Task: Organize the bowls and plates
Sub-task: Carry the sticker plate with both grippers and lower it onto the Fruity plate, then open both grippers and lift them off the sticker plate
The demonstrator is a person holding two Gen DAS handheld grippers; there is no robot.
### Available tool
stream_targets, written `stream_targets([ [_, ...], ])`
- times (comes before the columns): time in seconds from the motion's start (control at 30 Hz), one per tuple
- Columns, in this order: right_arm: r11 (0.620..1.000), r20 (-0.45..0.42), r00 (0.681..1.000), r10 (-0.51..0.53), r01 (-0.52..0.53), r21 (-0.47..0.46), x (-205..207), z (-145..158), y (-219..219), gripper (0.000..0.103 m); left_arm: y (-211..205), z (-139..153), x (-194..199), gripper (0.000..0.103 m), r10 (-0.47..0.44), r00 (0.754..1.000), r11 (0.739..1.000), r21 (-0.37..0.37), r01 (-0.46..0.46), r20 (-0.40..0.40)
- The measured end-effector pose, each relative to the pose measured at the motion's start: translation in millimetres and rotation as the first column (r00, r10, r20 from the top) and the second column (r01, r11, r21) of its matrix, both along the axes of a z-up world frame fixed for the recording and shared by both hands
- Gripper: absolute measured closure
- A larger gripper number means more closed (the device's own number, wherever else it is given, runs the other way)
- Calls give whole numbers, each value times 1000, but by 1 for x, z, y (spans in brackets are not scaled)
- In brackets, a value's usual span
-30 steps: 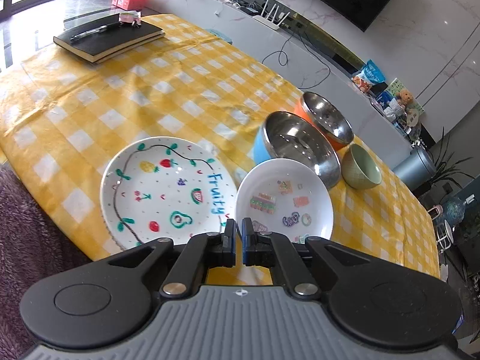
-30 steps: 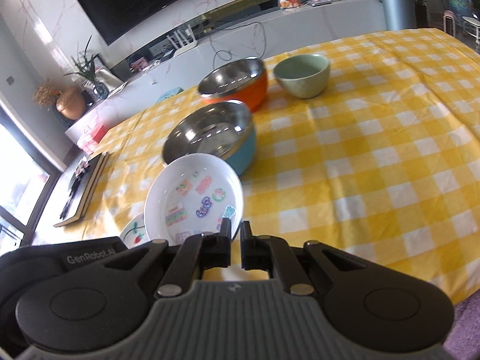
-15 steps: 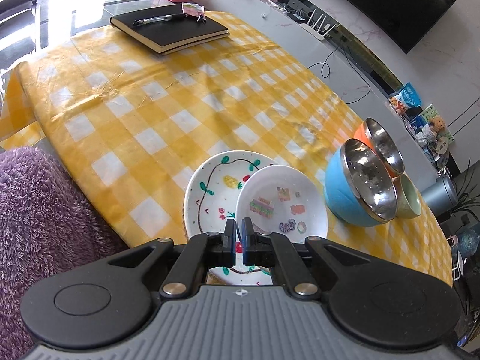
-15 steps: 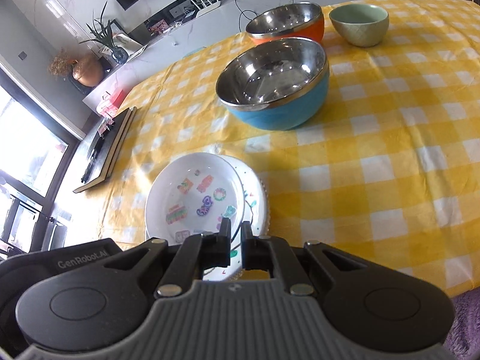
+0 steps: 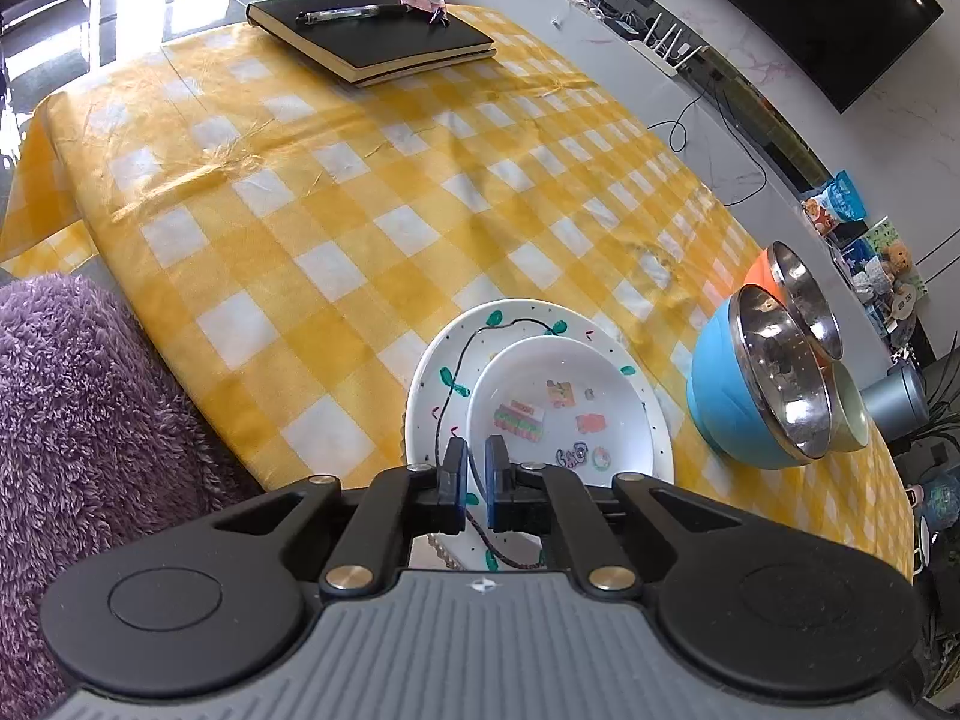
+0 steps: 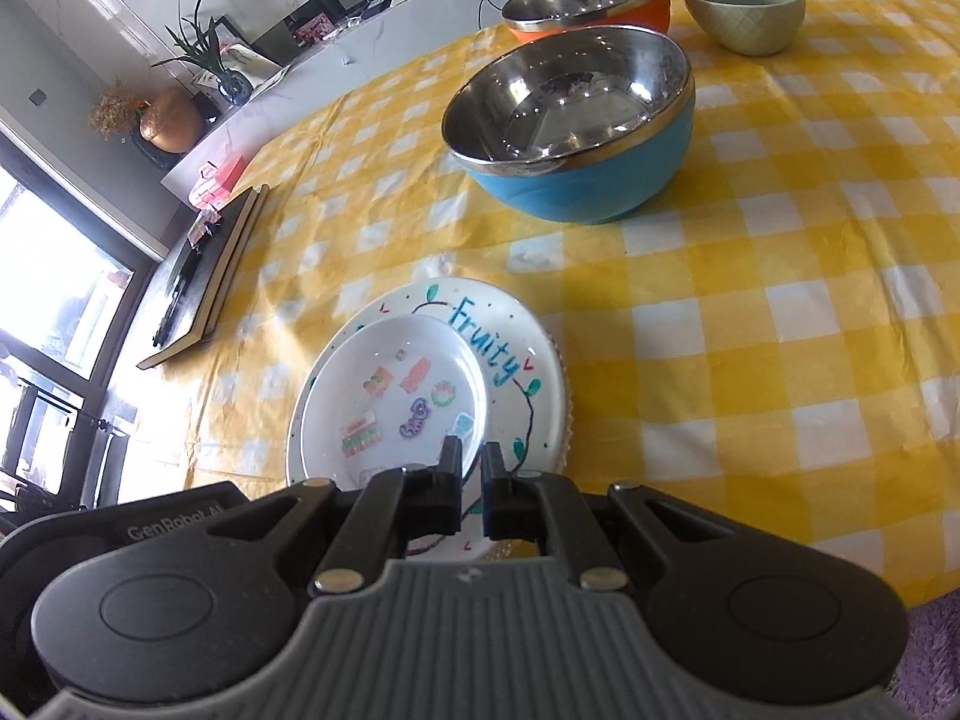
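Obs.: small plate (image 5: 552, 402) lay nested on the big plate (image 5: 480, 330), off-centre toward the near rim, at the near edge of the table (image 5: 360, 210). Blue bowl (image 6: 588, 192), orange bowl (image 6: 654, 0) and green bowl (image 6: 744, 12) stood apart behind.

Left gripper (image 5: 474, 474) and right gripper (image 6: 472, 471) each showed jaws drawn to a narrow slit, with the small plate's rim running into it. I read both as pinching that rim.

Step in hand, judged: release of the small plate onto the stack. To do it well, confirm it sits flat, part both sets of jaws together, and pull straight back and up so neither plate is dragged. Nudging it toward centre first would help.

Not resolved: the near rims of both plates were covered by the gripper bodies, so true contact there could not be checked. In the left view the bowls overlapped and the green one was mostly hidden.
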State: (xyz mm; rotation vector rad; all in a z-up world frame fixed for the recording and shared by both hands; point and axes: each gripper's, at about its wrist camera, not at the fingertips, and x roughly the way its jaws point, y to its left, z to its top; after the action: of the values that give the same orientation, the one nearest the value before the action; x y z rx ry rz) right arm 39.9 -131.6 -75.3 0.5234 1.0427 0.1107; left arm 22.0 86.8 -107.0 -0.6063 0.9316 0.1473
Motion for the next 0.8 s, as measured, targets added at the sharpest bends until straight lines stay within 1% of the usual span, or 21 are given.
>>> stream_targets([
  [0.2,1000,1,1000,5,-5,1,-1,1,-1,99,-2,1,0,96,3,1000,1000,18,-3,2],
  [0.23,1000,2,1000,5,-5,4,-1,1,-1,98,-1,2,1,92,3,1000,1000,19,-3,1],
  [0.27,1000,4,1000,3,-3,3,-1,1,-2,95,-1,2,0,90,5,1000,1000,20,-5,2],
  [0.37,1000,11,1000,2,-2,1,-3,3,-3,93,-2,4,0,85,9,1000,1000,28,-9,8],
  [0.43,1000,16,1000,3,-3,4,-4,4,-4,90,-2,6,-2,81,12,1000,999,31,-13,16],
  [0.5,1000,28,1000,4,-4,2,-5,7,-5,84,-2,10,-3,80,11,1000,999,37,-12,27],
  [0.53,1000,36,999,6,-6,-2,-6,9,-5,83,-3,12,-4,79,12,999,999,40,-13,36],
  [0.6,1000,56,998,11,-10,-11,-8,13,-6,78,-3,16,-5,74,10,998,999,43,-12,57],
  [0.67,1000,82,997,13,-11,-29,-11,18,-7,75,-4,21,-7,69,0,997,999,50,-4,81],
  [0.8,996,147,989,12,1,-89,-18,29,-12,65,-11,34,-9,64,-42,989,995,99,28,145],
])
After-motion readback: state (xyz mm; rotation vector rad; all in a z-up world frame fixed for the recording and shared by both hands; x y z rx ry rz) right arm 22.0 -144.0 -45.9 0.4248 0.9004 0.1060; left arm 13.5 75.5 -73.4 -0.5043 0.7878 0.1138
